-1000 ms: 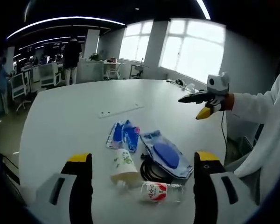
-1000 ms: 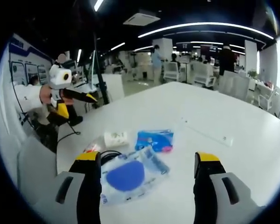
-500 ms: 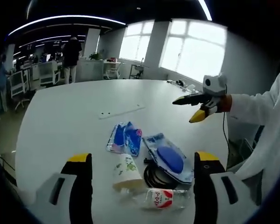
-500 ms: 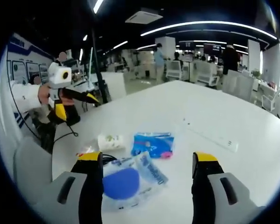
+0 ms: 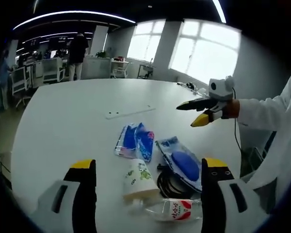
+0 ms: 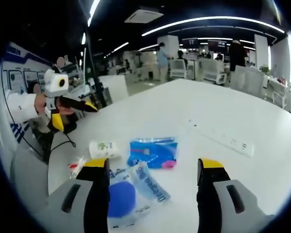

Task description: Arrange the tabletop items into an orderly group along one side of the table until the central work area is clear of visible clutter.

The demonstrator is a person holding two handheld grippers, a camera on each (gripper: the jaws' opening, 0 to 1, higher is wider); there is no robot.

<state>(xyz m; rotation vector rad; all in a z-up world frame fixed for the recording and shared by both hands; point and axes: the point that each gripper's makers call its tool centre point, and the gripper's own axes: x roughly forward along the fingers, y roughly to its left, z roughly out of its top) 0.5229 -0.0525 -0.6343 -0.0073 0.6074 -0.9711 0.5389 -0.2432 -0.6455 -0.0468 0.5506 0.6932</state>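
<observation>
Several items lie clustered on the white table (image 5: 63, 121). They are a blue packet (image 5: 135, 141), a clear bag with a blue disc (image 5: 182, 162), a paper cup on its side (image 5: 138, 178), a black cable coil (image 5: 167, 185) and a red-labelled plastic bottle (image 5: 173, 211). My left gripper (image 5: 148, 164) hangs open above the near side of the cluster, holding nothing. My right gripper (image 5: 186, 115), held by a white-sleeved hand, hovers open over the far right. In the right gripper view its own gripper (image 6: 153, 164) stands open above the blue packet (image 6: 153, 151), the bag (image 6: 128, 191) and the cup (image 6: 104, 149). The left gripper (image 6: 77, 114) shows at the left.
A white strip with sockets (image 5: 128, 112) is set into the table beyond the cluster, also seen as the strip (image 6: 228, 141) at the right. Bare tabletop stretches left and far. People (image 5: 77, 53), desks and chairs stand in the background, with bright windows (image 5: 203, 48) behind.
Both cameras have shifted a little, so the cluster sits lower in the left gripper view and further left in the right one. The items lie as before. Both grippers stay open.
</observation>
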